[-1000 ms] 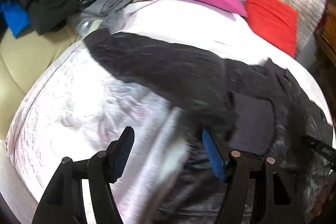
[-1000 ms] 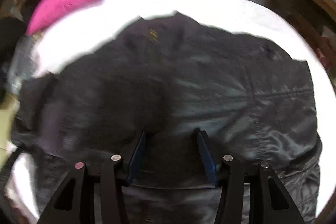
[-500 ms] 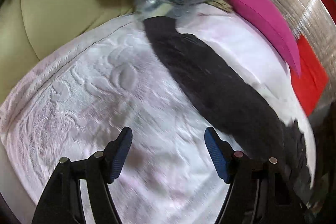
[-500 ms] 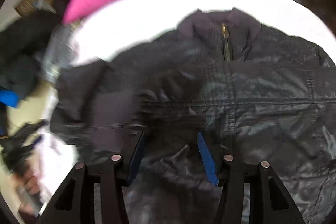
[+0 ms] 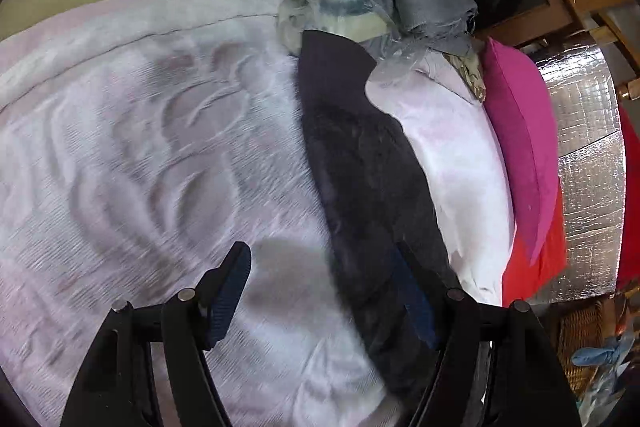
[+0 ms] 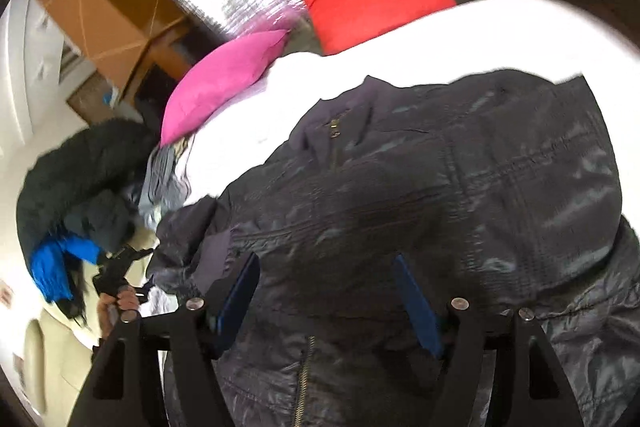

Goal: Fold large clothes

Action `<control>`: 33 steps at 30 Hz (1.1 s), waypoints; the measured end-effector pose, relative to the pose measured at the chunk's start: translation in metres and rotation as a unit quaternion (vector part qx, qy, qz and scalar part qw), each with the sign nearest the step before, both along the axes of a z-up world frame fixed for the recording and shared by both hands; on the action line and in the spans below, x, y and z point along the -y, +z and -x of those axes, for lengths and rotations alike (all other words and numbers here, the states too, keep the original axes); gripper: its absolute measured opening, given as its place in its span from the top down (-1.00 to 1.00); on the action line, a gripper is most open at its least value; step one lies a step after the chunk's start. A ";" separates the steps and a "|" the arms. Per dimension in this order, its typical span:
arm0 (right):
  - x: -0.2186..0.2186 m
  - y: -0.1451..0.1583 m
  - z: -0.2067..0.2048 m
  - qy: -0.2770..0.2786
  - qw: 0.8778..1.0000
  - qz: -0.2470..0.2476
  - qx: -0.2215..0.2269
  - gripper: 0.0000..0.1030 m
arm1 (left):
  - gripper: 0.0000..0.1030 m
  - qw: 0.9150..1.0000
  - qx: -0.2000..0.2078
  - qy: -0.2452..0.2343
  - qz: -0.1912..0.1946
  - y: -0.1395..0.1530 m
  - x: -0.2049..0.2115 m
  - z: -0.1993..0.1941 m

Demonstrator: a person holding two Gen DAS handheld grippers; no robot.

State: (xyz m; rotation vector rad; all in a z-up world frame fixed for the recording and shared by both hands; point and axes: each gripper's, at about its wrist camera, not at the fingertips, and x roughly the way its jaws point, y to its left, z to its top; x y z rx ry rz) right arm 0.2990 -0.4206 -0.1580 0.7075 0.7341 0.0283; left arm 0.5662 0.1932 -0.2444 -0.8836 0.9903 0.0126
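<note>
Vs a sec ago: left gripper (image 5: 324,291) has swung off the jacket (image 6: 440,187) body to its outstretched sleeve (image 5: 360,155) on the bed (image 5: 120,147) – jaws wide, empty. Right gripper (image 6: 326,291) opening above the jacket front, gripping nothing. No legible writing.

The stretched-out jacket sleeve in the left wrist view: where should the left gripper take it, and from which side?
Probably at the plain knit cuff, the sleeve's free far end. It lies flat on the white quilt, so the open left gripper could come down across its width, one pad per edge.
</note>
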 end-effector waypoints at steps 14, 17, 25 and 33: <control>0.032 -0.009 0.005 -0.028 0.999 -0.044 -0.007 -0.43 | 0.88 0.989 0.073 -0.057 -0.116 0.042 0.067 -0.034; 0.042 -0.004 0.015 -0.044 0.998 -0.051 0.003 -0.43 | 0.90 0.975 0.130 -0.108 -0.148 0.096 0.106 -0.012; 0.061 0.006 0.033 -0.071 0.995 -0.062 0.011 -0.43 | 0.92 0.916 0.238 -0.276 -0.169 0.167 0.253 0.107; 0.081 0.006 0.044 -0.078 0.994 -0.082 0.012 -0.43 | 0.82 0.863 0.154 -0.449 -0.174 0.091 0.372 0.186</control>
